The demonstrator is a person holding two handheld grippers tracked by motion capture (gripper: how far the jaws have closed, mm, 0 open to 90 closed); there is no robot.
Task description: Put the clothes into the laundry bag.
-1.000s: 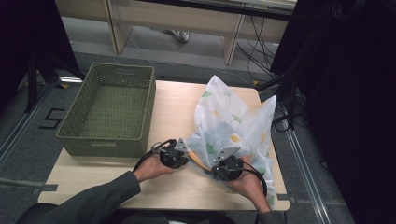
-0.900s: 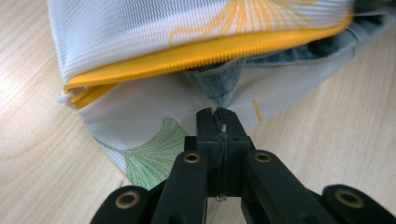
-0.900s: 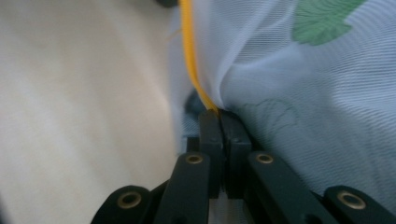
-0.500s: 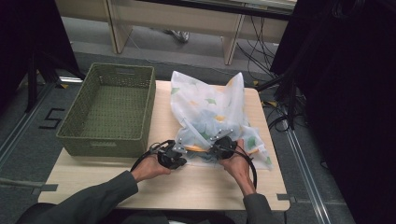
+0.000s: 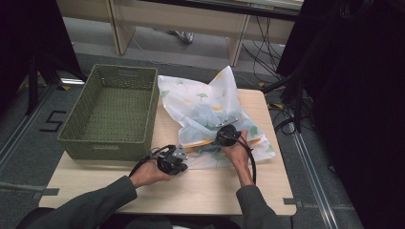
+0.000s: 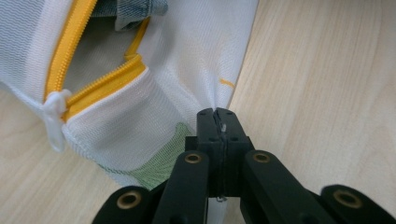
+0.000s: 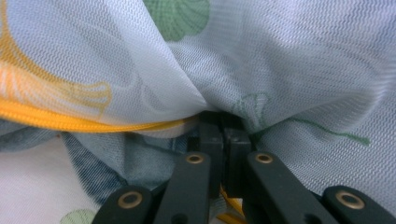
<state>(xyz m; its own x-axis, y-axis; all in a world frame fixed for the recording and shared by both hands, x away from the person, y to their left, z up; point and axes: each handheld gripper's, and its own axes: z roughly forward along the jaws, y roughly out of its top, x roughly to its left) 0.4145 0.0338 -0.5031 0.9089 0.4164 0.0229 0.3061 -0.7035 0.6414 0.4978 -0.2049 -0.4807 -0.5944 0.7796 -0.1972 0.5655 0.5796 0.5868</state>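
Both hand-held grippers clamped on mesh laundry bag [image 5: 210,112]: left hand-held gripper [image 6: 217,116] pins near corner, right hand-held gripper [image 7: 219,119] pinches zipper edge, zipper [image 6: 100,79] running between them.

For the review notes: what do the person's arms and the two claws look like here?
Both forearms wear dark grey long sleeves. Each hand carries a black claw, the left claw with a grey plate on top, the right claw with a rounded black body. A black cable loops from the right one. Up close, the jaws are matte black bars with brass-coloured pivot pins.
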